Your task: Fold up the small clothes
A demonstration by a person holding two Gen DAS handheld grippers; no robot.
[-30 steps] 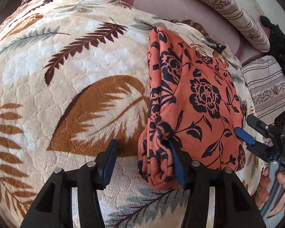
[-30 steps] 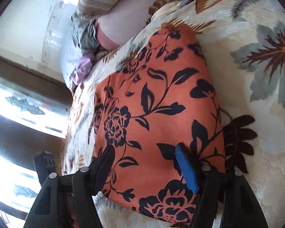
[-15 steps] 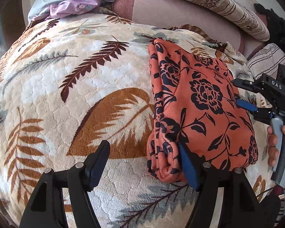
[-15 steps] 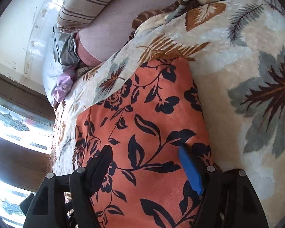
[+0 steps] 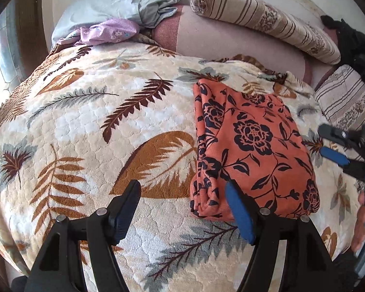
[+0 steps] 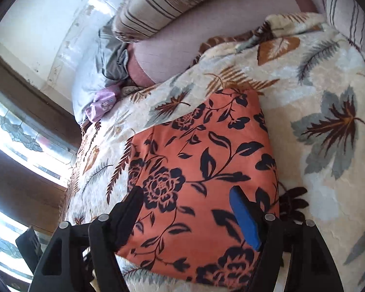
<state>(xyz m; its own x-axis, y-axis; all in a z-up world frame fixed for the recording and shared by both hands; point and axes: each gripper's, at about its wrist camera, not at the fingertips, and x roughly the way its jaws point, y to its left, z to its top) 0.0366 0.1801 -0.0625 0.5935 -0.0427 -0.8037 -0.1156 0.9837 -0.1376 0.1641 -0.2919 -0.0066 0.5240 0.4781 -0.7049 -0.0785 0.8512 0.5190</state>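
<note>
The folded orange garment (image 5: 253,150) lies on the leaf-print blanket (image 5: 90,131), both the left gripper (image 5: 182,209) and right gripper (image 6: 187,214) released and empty, so a careless finger could snag and undo the fold.

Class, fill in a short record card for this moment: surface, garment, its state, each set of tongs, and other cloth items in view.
surface: leaf-print blanket on a bed
garment: orange floral cloth
state: folded into a flat rectangle, lying on the blanket
left tongs: open, empty, at the cloth's near corner
right tongs: open, empty, above the cloth
other items: purple garment, grey garment, striped pillow
</note>
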